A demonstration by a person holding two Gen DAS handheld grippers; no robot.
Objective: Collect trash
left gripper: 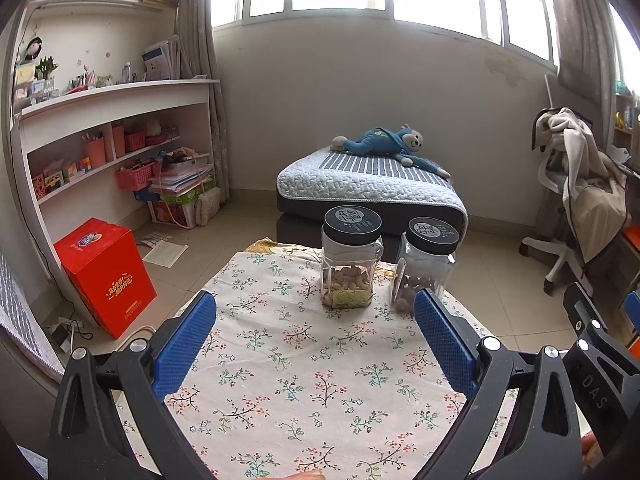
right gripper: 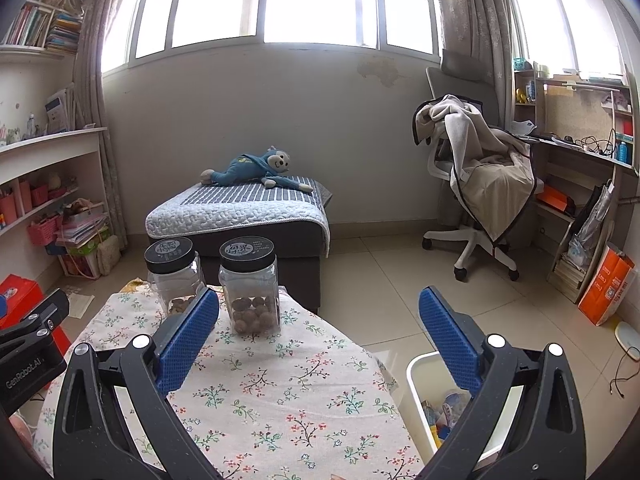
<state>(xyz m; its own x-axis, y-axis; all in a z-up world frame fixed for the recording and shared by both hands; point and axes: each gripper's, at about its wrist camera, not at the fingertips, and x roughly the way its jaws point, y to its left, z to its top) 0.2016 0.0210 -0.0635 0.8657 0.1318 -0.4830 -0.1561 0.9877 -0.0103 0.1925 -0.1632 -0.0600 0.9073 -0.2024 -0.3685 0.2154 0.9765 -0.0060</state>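
Note:
My left gripper (left gripper: 316,312) is open and empty above a small table with a floral cloth (left gripper: 304,368). My right gripper (right gripper: 320,308) is open and empty over the table's right edge (right gripper: 280,380). A white bin (right gripper: 424,384) stands on the floor right of the table, under the right gripper's right finger; it holds several bits of coloured trash (right gripper: 444,412). No loose trash shows on the cloth in either view.
Two clear jars with black lids stand at the table's far end: one (left gripper: 350,258) with cashews, one (left gripper: 426,262) with round nuts; both also show in the right wrist view (right gripper: 250,284). Beyond are a low bed (left gripper: 372,188), a red box (left gripper: 106,276), shelves, an office chair (right gripper: 480,184).

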